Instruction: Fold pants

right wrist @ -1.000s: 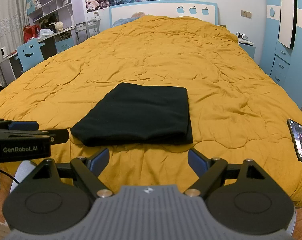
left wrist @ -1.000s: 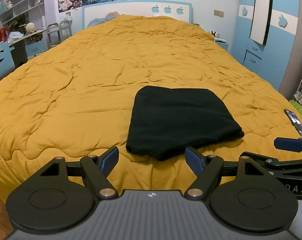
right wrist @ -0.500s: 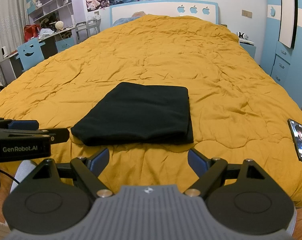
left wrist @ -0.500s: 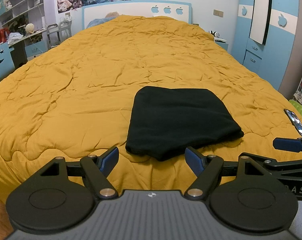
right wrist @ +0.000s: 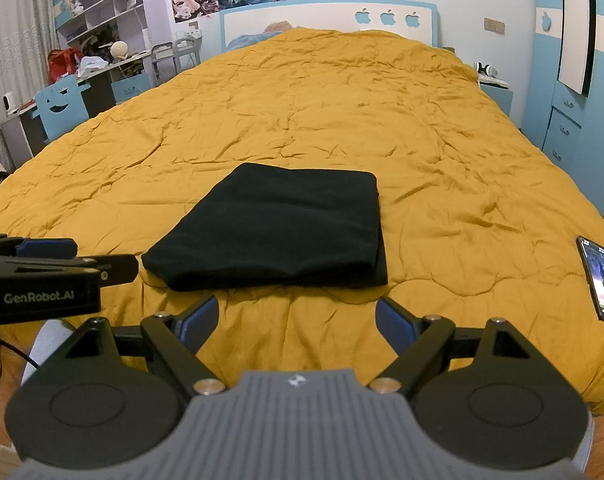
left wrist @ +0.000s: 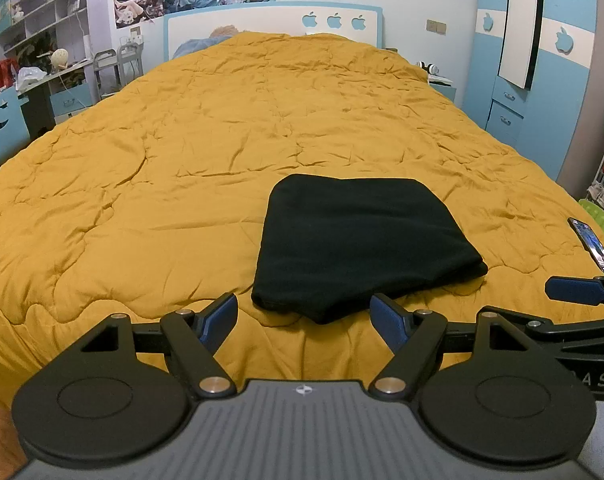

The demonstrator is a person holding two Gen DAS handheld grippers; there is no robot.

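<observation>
The black pants (left wrist: pixel 361 240) lie folded into a compact rectangle on the mustard-yellow quilt (left wrist: pixel 182 152), near the bed's front edge. They also show in the right wrist view (right wrist: pixel 278 228). My left gripper (left wrist: pixel 303 314) is open and empty, held back just short of the pants' near edge. My right gripper (right wrist: pixel 298 318) is open and empty, also just in front of the pants and not touching them. The right gripper's blue fingertip shows at the right edge of the left wrist view (left wrist: pixel 577 290); the left gripper's body shows at the left of the right wrist view (right wrist: pixel 42 280).
A phone (right wrist: pixel 601 280) lies on the quilt at the right front edge. A desk with shelves and a blue chair (right wrist: pixel 60 106) stand left of the bed. A blue wardrobe (left wrist: pixel 541 80) stands to the right. The headboard (left wrist: pixel 270 24) is at the far end.
</observation>
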